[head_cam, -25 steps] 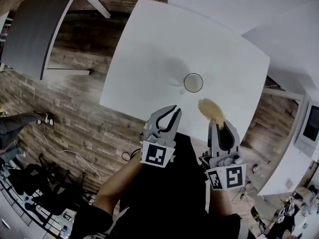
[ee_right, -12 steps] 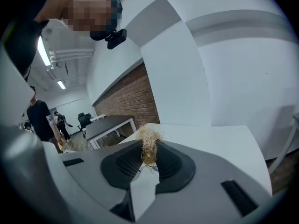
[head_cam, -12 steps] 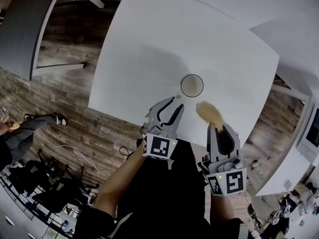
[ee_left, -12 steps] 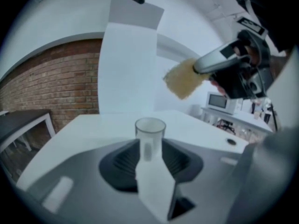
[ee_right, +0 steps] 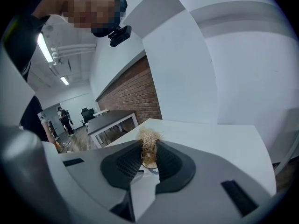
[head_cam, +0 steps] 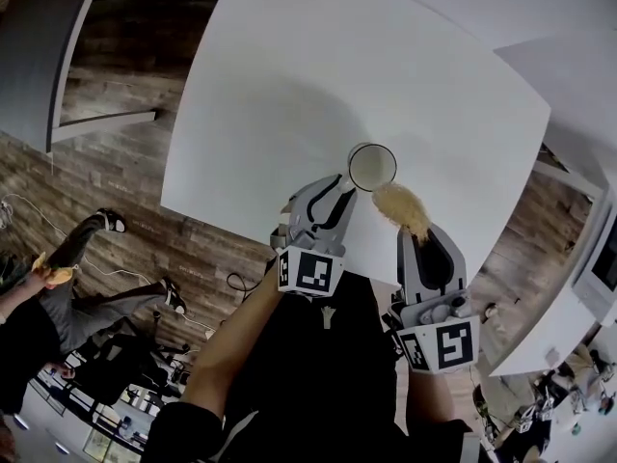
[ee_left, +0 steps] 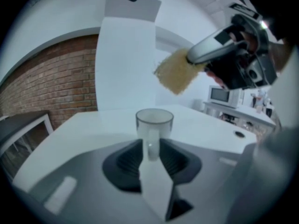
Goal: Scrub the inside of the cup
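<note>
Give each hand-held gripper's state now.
Left hand-held gripper: jaws just closing around cup handle; grip uncertain.
Right hand-held gripper: closed on scrubber.

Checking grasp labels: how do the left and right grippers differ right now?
The left gripper has its jaws, just closing, flanking the handle of the cup, grip unclear; the right gripper is shut on the tan scrubber. The left gripper sits level with the cup; the right gripper holds the scrubber higher. Both point toward the cup.
</note>
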`<state>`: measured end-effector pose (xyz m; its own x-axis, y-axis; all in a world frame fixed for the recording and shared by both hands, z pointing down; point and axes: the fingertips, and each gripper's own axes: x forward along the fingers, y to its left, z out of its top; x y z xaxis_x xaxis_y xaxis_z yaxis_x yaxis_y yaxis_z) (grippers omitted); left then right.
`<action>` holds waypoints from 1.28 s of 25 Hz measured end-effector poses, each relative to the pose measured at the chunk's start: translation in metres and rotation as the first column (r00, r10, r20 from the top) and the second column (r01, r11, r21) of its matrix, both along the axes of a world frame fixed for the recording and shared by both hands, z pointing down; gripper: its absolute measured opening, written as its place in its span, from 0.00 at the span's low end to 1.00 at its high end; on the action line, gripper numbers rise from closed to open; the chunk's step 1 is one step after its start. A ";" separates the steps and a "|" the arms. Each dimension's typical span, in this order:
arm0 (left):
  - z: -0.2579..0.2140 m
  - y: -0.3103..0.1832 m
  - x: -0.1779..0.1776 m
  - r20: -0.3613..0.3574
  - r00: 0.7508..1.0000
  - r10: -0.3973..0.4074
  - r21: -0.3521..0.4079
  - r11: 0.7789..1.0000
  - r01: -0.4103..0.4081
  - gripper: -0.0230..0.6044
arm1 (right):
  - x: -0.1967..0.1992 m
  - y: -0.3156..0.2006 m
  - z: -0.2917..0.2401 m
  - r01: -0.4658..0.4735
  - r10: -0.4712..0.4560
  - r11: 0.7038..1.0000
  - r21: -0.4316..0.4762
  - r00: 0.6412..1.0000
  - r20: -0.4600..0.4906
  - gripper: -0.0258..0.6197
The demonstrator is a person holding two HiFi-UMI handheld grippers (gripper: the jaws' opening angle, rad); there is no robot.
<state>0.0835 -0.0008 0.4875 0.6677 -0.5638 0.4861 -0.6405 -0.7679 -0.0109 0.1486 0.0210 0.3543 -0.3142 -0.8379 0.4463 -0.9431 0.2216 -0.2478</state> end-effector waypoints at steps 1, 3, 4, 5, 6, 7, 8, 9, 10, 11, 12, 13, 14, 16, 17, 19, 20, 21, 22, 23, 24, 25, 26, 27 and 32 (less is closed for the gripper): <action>0.000 0.000 0.000 -0.004 1.000 0.007 -0.002 1.000 -0.007 0.19 | 0.000 -0.001 0.001 0.004 -0.004 1.000 -0.001 1.000 -0.001 0.13; 0.001 0.001 -0.001 -0.001 0.999 0.033 0.003 0.999 -0.033 0.16 | -0.001 -0.003 0.005 0.015 -0.015 1.000 -0.008 1.000 -0.007 0.13; 0.002 0.000 -0.001 0.006 0.999 0.048 0.008 0.999 -0.048 0.16 | -0.002 -0.005 0.007 0.022 -0.022 1.000 -0.013 1.000 -0.012 0.13; 0.002 0.000 -0.002 0.010 0.998 0.060 0.012 0.998 -0.060 0.16 | -0.002 -0.006 0.009 0.030 -0.030 0.999 -0.019 0.999 -0.016 0.13; 0.002 -0.001 -0.002 0.013 0.998 0.069 0.013 0.998 -0.069 0.15 | -0.003 -0.007 0.010 0.039 -0.039 0.999 -0.025 0.999 -0.021 0.13; 0.001 -0.001 -0.004 0.016 0.997 0.078 0.014 0.997 -0.078 0.15 | -0.004 -0.007 0.012 0.049 -0.050 0.998 -0.031 0.998 -0.027 0.13; 0.001 0.000 -0.005 0.020 0.996 0.088 0.015 0.996 -0.088 0.15 | -0.006 -0.008 0.013 0.063 -0.064 0.997 -0.037 0.997 -0.034 0.13; 0.001 0.000 -0.006 0.021 0.995 0.100 0.016 0.995 -0.100 0.15 | -0.008 -0.009 0.015 0.081 -0.083 0.996 -0.046 0.996 -0.042 0.13; 0.001 0.001 -0.008 0.019 0.994 0.112 0.015 0.994 -0.112 0.15 | -0.012 -0.010 0.017 0.104 -0.107 0.993 -0.055 0.993 -0.055 0.13; 0.001 0.002 -0.010 0.015 0.992 0.124 0.011 0.992 -0.124 0.15 | -0.015 -0.011 0.019 0.130 -0.135 0.989 -0.066 0.988 -0.072 0.13; 0.001 0.002 -0.011 0.012 0.991 0.135 0.007 0.991 -0.135 0.15 | -0.018 -0.013 0.021 0.156 -0.163 0.985 -0.076 0.982 -0.094 0.13; 0.001 0.003 -0.013 0.012 0.989 0.144 0.004 0.990 -0.144 0.15 | -0.021 -0.015 0.023 0.179 -0.188 0.980 -0.084 0.976 -0.114 0.13; 0.002 0.003 -0.014 0.015 0.988 0.151 0.001 0.989 -0.151 0.15 | -0.023 -0.017 0.025 0.196 -0.206 0.977 -0.090 0.970 -0.129 0.13; 0.001 0.005 -0.017 0.023 0.987 0.159 0.000 0.987 -0.159 0.15 | -0.026 -0.020 0.028 0.217 -0.231 0.971 -0.101 0.961 -0.150 0.13; 0.001 0.006 -0.018 0.027 0.987 0.161 0.002 0.987 -0.161 0.15 | -0.029 -0.022 0.030 0.228 -0.244 0.967 -0.111 0.956 -0.160 0.13; 0.000 0.007 -0.019 0.031 0.986 0.163 0.005 0.987 -0.163 0.15 | -0.035 -0.024 0.036 0.257 -0.279 0.957 -0.135 0.942 -0.185 0.13; 0.000 0.007 -0.019 0.031 0.986 0.163 0.006 0.987 -0.163 0.15 | -0.038 -0.024 0.040 0.273 -0.299 0.950 -0.150 0.934 -0.195 0.13; 0.000 0.008 -0.019 0.031 0.986 0.162 0.008 0.987 -0.162 0.15 | -0.041 -0.024 0.044 0.287 -0.317 0.943 -0.166 0.927 -0.200 0.13; 0.000 0.009 -0.019 0.031 0.986 0.161 0.010 0.987 -0.161 0.15 | -0.043 -0.024 0.049 0.299 -0.333 0.937 -0.182 0.921 -0.201 0.13; 0.001 0.009 -0.019 0.032 0.987 0.161 0.011 0.987 -0.161 0.15 | -0.045 -0.024 0.053 0.307 -0.344 0.932 -0.195 0.917 -0.200 0.13; 0.001 0.009 -0.019 0.033 0.986 0.161 0.012 0.987 -0.162 0.15 | -0.047 -0.024 0.056 0.311 -0.351 0.928 -0.206 0.916 -0.196 0.13; 0.001 0.010 -0.018 0.034 0.986 0.163 0.014 0.986 -0.163 0.15 | -0.049 -0.025 0.059 0.312 -0.353 0.925 -0.215 0.916 -0.192 0.13; 0.002 0.010 -0.018 0.035 0.986 0.165 0.016 0.986 -0.165 0.15 | -0.049 -0.026 0.061 0.312 -0.355 0.924 -0.223 0.916 -0.188 0.13; 0.001 0.010 -0.017 0.035 0.986 0.166 0.019 0.986 -0.166 0.15 | -0.050 -0.027 0.063 0.311 -0.355 0.922 -0.231 0.916 -0.185 0.13; 0.001 0.007 -0.019 0.040 0.986 0.160 0.021 0.987 -0.161 0.15 | -0.051 -0.035 0.074 0.305 -0.365 0.908 -0.285 0.912 -0.185 0.13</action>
<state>0.0647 0.0066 0.4887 0.7318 -0.4624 0.5006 -0.5077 -0.8600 -0.0522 0.0975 -0.0141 0.4288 -0.4210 -0.5555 0.7171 -0.8603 0.4951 -0.1216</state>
